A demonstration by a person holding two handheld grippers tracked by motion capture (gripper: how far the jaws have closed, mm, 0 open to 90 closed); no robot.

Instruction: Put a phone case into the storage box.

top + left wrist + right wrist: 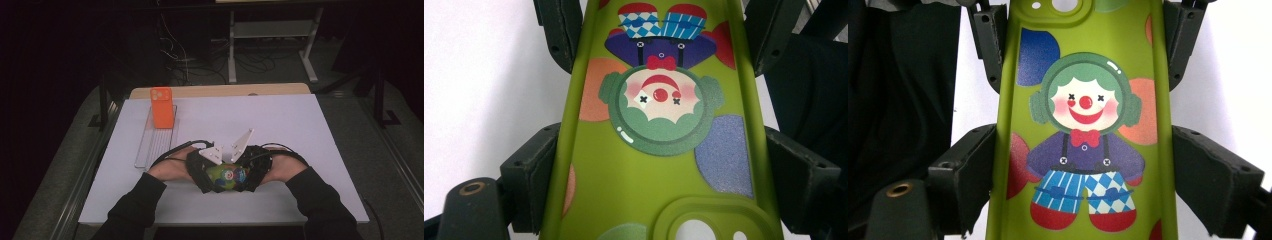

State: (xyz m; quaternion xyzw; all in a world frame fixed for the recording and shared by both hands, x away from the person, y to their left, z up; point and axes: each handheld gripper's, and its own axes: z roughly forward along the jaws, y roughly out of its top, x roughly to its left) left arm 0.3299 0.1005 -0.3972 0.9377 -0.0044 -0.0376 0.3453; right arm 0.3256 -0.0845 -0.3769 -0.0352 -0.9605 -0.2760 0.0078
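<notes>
The green phone case [227, 176] lay between the two tools near the person's edge of the white tabletop [280, 125], gripped from both ends. The left tool [204, 172] met it from one end and the right tool [250, 172] from the other, the two facing each other with the case bridging the gap.

In the left gripper view the case [659, 165] ran straight out from the tool along its length, the printed clown upside down and the camera cut-out nearest the tool. Both black jaws sat against the case's long edges, holding it across its width at a fairly wide spread.

In the right gripper view the case [1083, 130] also ran straight ahead of the tool, the clown upright and the camera cut-out at the far end. Its jaws likewise pressed on the two long edges, set equally wide. Beyond each tool's tips, the other tool's jaws showed on the same edges.

Well ahead of the left tool, an orange phone [162, 107] stood upright at the far end of a clear tray [156, 142].
</notes>
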